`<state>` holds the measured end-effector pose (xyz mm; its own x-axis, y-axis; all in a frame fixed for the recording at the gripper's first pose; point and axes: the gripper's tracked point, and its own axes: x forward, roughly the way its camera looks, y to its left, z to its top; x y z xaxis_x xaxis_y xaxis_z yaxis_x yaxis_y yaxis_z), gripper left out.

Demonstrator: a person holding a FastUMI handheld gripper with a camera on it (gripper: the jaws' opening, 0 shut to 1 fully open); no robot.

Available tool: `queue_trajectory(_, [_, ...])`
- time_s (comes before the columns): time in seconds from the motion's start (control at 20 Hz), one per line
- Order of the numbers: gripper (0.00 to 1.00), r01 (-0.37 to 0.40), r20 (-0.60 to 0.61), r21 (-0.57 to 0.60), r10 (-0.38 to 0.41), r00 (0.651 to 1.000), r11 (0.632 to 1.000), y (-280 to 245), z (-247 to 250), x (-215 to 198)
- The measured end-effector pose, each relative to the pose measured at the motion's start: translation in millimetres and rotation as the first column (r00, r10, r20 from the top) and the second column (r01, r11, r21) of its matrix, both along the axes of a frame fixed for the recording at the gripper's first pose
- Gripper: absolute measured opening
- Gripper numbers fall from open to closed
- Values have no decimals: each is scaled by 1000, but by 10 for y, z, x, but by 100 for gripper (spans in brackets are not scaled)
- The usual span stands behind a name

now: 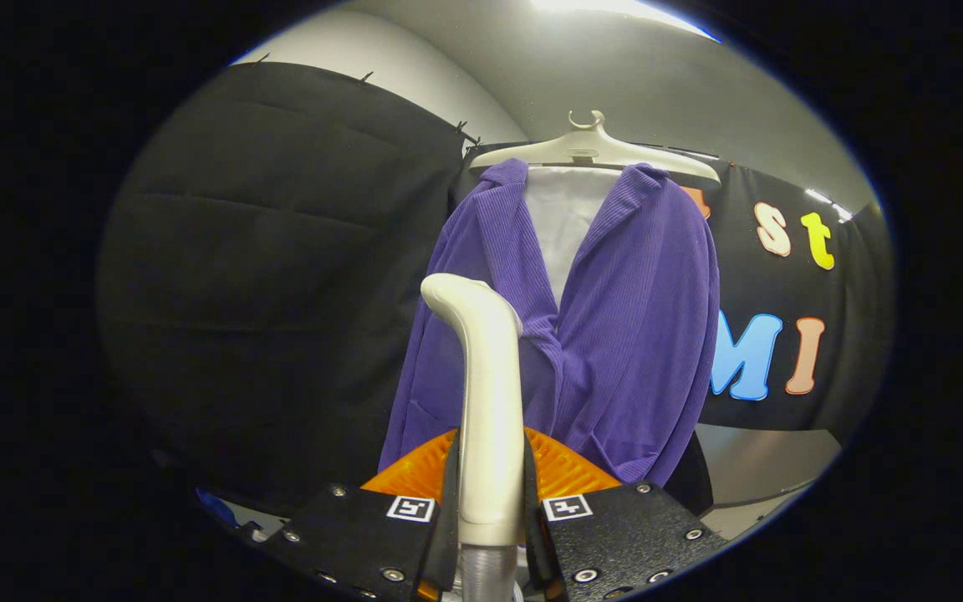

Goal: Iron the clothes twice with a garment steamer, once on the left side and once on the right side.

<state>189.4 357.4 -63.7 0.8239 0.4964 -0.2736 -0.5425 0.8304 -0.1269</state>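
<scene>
The gripper's (pixel 490 493) fingers pinch the cream plastic garment steamer (pixel 488 401) upright by its handle, so its bent head faces the purple ribbed cardigan (pixel 615 334) just beyond, hung open on a cream hanger (pixel 594 149) for access.

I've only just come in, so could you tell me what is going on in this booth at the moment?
A hand-held gripper is clamped on the white handle of a garment steamer, with both fingers pressing on its sides. The steamer head curves forward toward a purple cardigan hanging on a pale hanger beyond the fingers. The head sits in front of the cardigan's left half as seen here; whether it touches the fabric cannot be told.
</scene>
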Motion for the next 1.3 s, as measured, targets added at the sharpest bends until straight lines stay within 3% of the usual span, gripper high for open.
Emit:
queue_trajectory(0.6, [33,-9,-142,-101,-5,990,995,-134,-860,-348])
queue_trajectory(1.3, [33,-57,-316,-221,-17,948,974,-392,-1957,-758])
